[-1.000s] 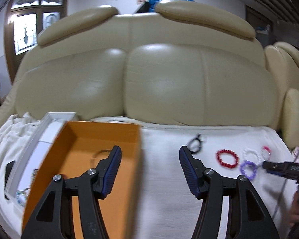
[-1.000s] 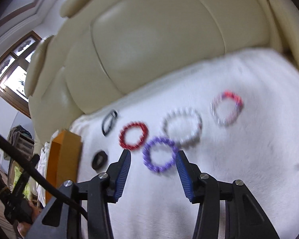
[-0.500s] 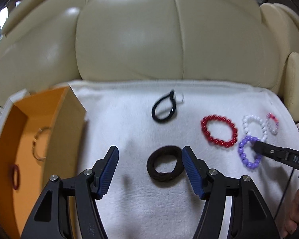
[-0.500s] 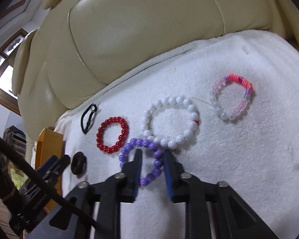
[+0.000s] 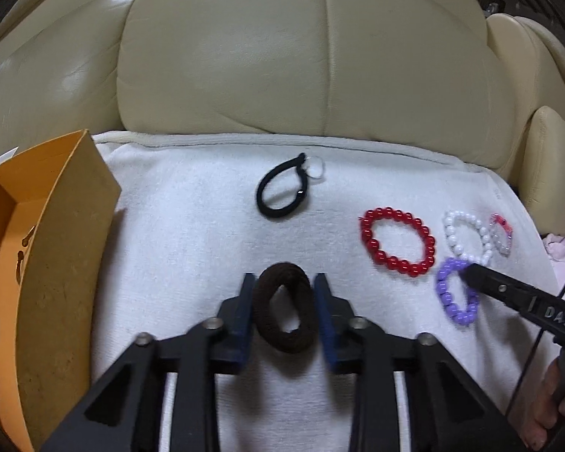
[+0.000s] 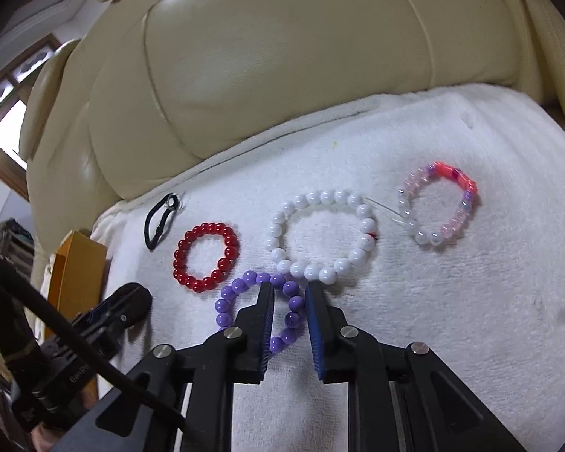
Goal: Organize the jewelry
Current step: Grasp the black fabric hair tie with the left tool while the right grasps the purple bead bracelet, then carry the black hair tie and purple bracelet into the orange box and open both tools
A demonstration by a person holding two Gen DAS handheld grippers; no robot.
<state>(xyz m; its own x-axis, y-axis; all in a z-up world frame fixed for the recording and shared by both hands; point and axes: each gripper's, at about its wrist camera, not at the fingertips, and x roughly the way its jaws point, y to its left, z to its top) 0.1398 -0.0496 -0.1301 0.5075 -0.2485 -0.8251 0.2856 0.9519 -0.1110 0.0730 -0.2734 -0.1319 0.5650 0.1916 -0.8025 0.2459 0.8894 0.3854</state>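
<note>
The left gripper (image 5: 283, 286) is closing on the thick brown fabric hair tie (image 5: 285, 312), pads touching it. The right gripper (image 6: 289, 290) pinches the purple bead bracelet (image 6: 260, 310), its near beads hidden. At nine o'clock the orange cardboard box (image 5: 62, 263) is cut off.

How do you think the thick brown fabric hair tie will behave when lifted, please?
The thick brown fabric hair tie is probably soft: it is squeezed into an oval between the closing left tool. Its fuzzy surface likely grips, and it seems light, so it may sag.
</note>
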